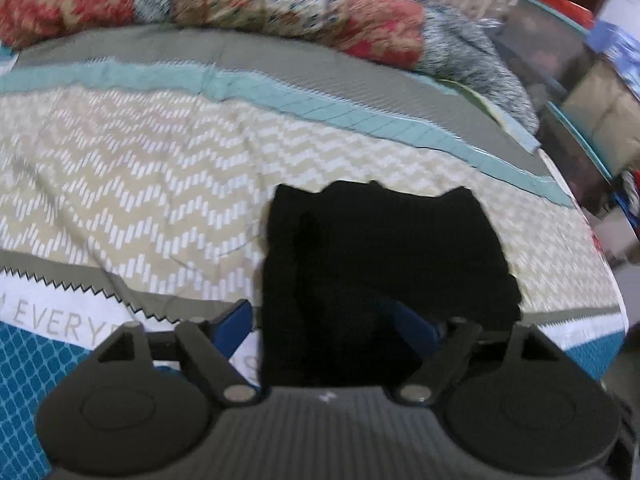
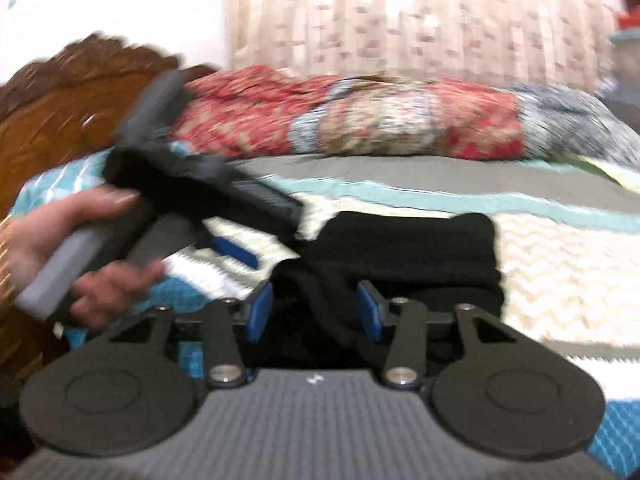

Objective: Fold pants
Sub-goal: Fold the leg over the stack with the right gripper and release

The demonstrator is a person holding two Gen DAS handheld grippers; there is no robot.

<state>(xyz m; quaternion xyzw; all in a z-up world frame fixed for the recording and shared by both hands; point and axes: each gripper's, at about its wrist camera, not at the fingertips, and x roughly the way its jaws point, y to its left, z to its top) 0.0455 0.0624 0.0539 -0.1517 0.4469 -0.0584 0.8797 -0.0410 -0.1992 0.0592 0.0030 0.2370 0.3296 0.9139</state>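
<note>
Pants [image 1: 380,248], black, bunched on the bedspread [image 1: 140,168] near its front edge. Left gripper [image 1: 332,320] wide over them, pads apart. Right gripper [image 2: 316,312] half-spread around cloth, probably not pinching; blurred.

Two cameras close above the bed [image 1: 120,152], both facing the black pants [image 1: 380,240] and far pillows [image 2: 360,120].

We see a bedspread [image 1: 132,152] covering the bed, patterned in beige-and-white zigzags with grey and teal bands and a blue lattice edge. Along its far side lies a rolled red floral quilt [image 2: 360,120], with a grey speckled blanket [image 1: 472,56] at one end. A carved wooden headboard [image 2: 60,112] stands beside a pale flowered curtain [image 2: 420,16]. Blurred stacked boxes [image 1: 580,92] sit beside the bed.
</note>
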